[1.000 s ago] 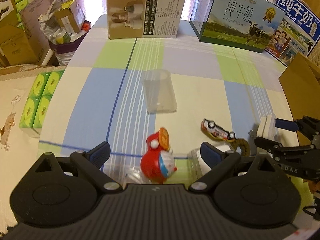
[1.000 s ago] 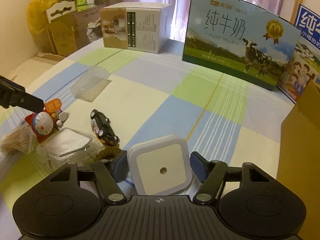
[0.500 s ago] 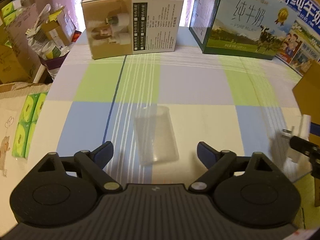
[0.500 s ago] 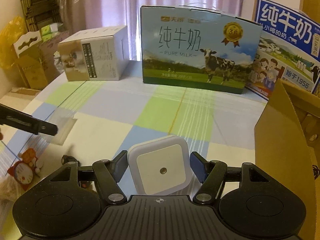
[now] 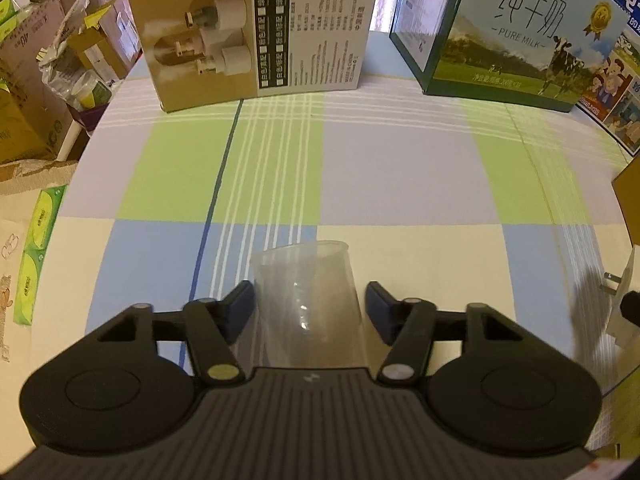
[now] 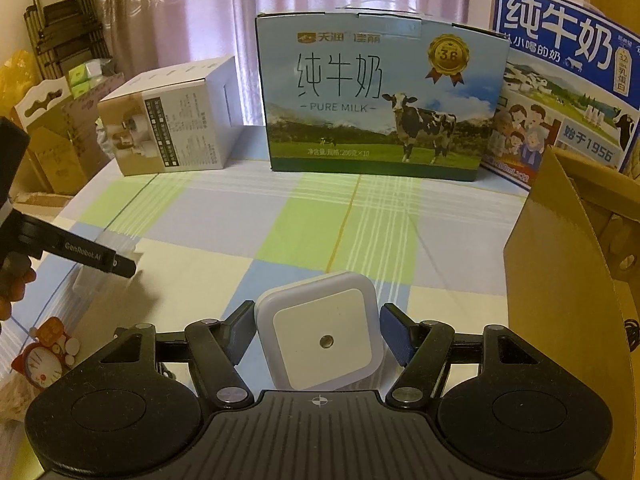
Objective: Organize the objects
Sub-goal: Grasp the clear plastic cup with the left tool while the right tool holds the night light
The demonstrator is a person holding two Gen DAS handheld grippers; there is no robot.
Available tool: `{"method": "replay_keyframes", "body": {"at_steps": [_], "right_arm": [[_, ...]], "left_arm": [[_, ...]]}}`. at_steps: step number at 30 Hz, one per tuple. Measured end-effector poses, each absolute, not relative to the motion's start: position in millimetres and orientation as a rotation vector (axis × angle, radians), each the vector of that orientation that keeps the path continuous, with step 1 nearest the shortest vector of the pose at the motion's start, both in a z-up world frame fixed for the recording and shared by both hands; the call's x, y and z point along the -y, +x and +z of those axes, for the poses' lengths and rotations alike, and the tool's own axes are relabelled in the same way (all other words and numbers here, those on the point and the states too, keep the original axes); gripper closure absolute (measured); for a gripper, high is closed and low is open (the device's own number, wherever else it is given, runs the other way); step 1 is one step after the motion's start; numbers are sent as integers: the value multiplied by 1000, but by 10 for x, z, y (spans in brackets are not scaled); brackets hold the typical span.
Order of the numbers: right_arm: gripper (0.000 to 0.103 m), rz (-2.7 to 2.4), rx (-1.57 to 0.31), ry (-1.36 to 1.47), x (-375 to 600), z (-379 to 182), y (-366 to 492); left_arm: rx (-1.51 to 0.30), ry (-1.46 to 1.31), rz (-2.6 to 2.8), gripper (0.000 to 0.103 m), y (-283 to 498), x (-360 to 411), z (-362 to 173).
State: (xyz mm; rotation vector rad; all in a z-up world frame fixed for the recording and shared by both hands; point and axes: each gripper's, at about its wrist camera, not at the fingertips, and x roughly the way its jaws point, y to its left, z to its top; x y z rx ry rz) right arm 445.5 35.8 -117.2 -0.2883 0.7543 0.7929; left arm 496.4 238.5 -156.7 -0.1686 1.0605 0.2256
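Note:
A clear plastic cup [image 5: 308, 280] lies on its side on the checked tablecloth. My left gripper [image 5: 310, 302] is open with one finger on each side of it; the left finger [image 5: 240, 304] is close against the cup wall and the right one stands a little off. My right gripper [image 6: 320, 328] is shut on a white square night light [image 6: 320, 340], held above the table. From the right wrist view the left gripper [image 6: 92, 258] shows at the left over the cup [image 6: 116, 246]. The night light's plug prongs [image 5: 614, 280] show at the right edge of the left wrist view.
A red cartoon-cat toy [image 6: 44, 356] lies at the near left. An open cardboard box [image 6: 560, 280] stands at the right. Two milk cartons [image 6: 380, 104] [image 6: 568, 80] and a brown-and-white box [image 6: 172, 120] line the far edge. Green tissue packs [image 5: 36, 248] lie beside the table.
My left gripper has moved forward past the toys, and the cup now lies between its fingers. My right gripper has risen and moved forward, still holding the night light.

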Motion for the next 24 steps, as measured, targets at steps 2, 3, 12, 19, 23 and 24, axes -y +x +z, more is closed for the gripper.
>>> {"method": "replay_keyframes", "body": {"at_steps": [2, 3, 12, 19, 23, 24], "right_arm": [[39, 794, -754, -287, -361, -1165, 4458], [39, 795, -753, -286, -364, -1165, 4459], [39, 813, -737, -265, -343, -1038, 4365], [39, 852, -698, -229, -272, -756, 4197], [39, 872, -672, -211, -186, -590, 4074], [39, 875, -664, -206, -158, -549, 4039]], "left_arm": [[-1052, -155, 228, 52, 4955, -2375, -1572], [-1048, -152, 227, 52, 4948, -2371, -1573], [-1007, -155, 241, 53, 4730, -2380, -1398], [-957, -177, 243, 54, 4397, -2311, -1045], [-921, -179, 233, 54, 4183, -2194, -802], [-912, -176, 229, 54, 4127, -2153, -739]]}}
